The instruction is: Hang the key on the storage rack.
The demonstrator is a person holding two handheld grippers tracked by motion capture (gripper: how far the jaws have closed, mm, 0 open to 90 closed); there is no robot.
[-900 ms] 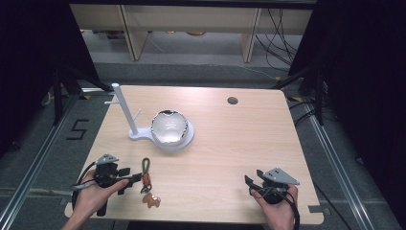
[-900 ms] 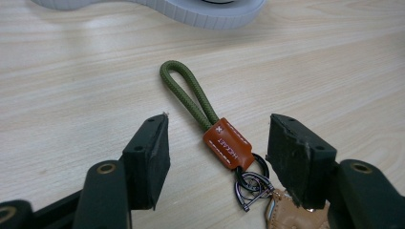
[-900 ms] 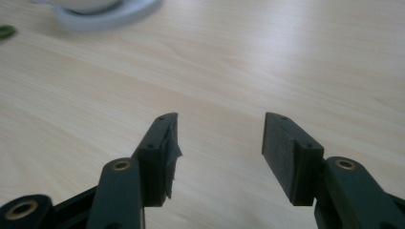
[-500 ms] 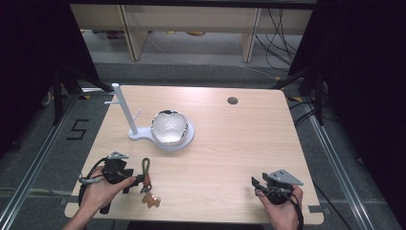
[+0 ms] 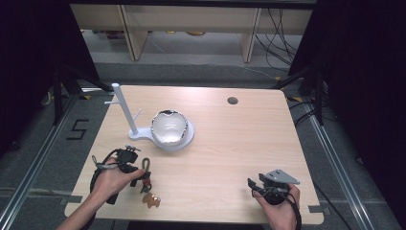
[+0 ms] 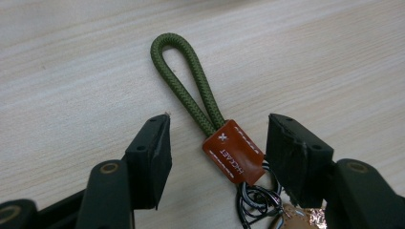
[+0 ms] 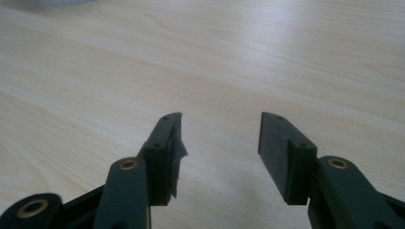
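Observation:
A keychain lies on the wooden table near the front left: an olive green cord loop (image 6: 184,81) joined to an orange-brown leather tab (image 6: 232,150), with dark key rings (image 6: 255,202) and a coppery charm (image 5: 152,200) below. In the high view the cord loop (image 5: 145,166) points away from the person. My left gripper (image 6: 217,138) is open, its jaws standing on either side of the leather tab without touching it; in the high view the left gripper (image 5: 140,171) sits right at the keychain. My right gripper (image 7: 219,136) is open over bare table at the front right (image 5: 253,186).
A white stand (image 5: 125,111) with a post and small pegs rises from a round white base at the table's back left. A shiny silver bowl (image 5: 169,127) sits on that base. A dark round grommet hole (image 5: 232,100) lies near the far edge.
My left gripper has moved right and closer to the keychain, until its jaws straddle the leather tab. The right gripper has drifted slightly toward the front edge.

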